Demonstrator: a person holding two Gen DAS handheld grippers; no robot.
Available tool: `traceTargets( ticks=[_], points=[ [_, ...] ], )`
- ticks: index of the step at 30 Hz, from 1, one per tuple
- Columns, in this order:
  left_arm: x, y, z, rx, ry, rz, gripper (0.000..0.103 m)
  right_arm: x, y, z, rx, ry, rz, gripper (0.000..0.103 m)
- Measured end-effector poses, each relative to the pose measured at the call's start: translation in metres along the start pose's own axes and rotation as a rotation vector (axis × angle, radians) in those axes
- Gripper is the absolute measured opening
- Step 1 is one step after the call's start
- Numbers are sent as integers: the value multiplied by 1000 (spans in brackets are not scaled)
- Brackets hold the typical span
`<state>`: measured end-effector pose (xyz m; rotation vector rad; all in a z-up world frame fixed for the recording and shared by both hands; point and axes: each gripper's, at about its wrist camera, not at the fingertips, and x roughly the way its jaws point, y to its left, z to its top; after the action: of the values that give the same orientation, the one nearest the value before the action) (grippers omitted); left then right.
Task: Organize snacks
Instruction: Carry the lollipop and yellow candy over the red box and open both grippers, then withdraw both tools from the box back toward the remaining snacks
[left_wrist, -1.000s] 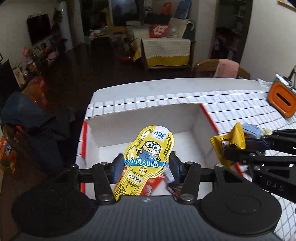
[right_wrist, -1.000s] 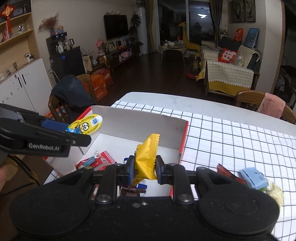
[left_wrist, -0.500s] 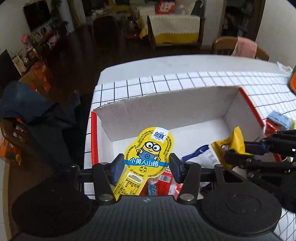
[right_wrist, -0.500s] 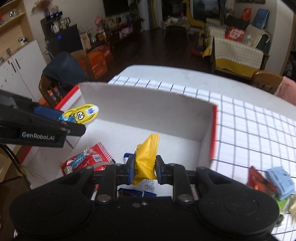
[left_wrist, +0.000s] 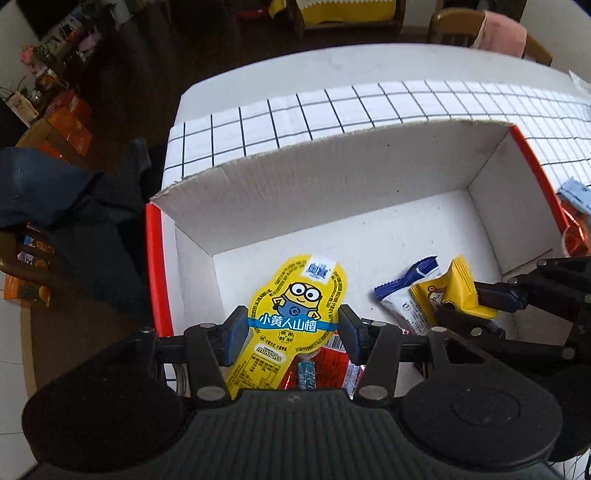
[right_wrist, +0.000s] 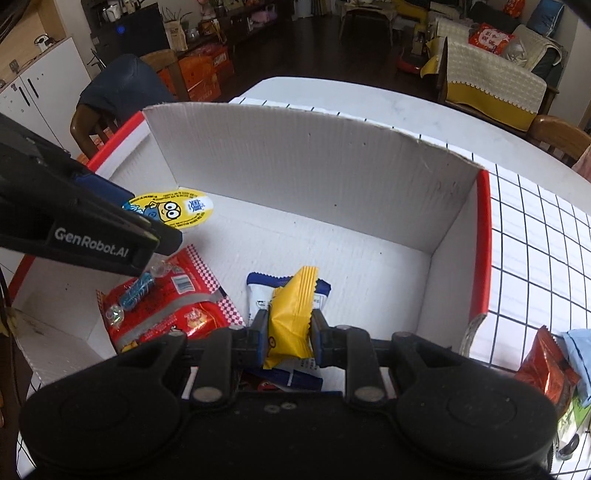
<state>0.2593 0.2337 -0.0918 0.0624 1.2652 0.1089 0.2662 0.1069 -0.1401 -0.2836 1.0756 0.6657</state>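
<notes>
Over the box (left_wrist: 332, 192), the left gripper (left_wrist: 291, 332) is clamped on a Minion pouch (left_wrist: 295, 314) near the box's left wall. The right gripper (right_wrist: 288, 339) pinches a yellow packet (right_wrist: 291, 317) above a white-and-blue packet (right_wrist: 258, 299), beside a red bag (right_wrist: 166, 310) on the box floor.

Table (right_wrist: 532, 236) has a black-grid white cloth; the cardboard box (right_wrist: 314, 166) sits on it, orange packet (right_wrist: 546, 365) and blue packet (right_wrist: 578, 350) just right of the box.
</notes>
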Motion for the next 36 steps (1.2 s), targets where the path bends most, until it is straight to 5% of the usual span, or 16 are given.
traceTargets(
  ticks=[19, 36],
  points=[
    [-34, -5, -16, -5, -119, -28, 61, -33, 4, -5, 27, -69, 38, 31],
    [-98, -19, -54, -19, -301, -73, 73, -103, -8, -29, 94, -221, 37, 54]
  ],
)
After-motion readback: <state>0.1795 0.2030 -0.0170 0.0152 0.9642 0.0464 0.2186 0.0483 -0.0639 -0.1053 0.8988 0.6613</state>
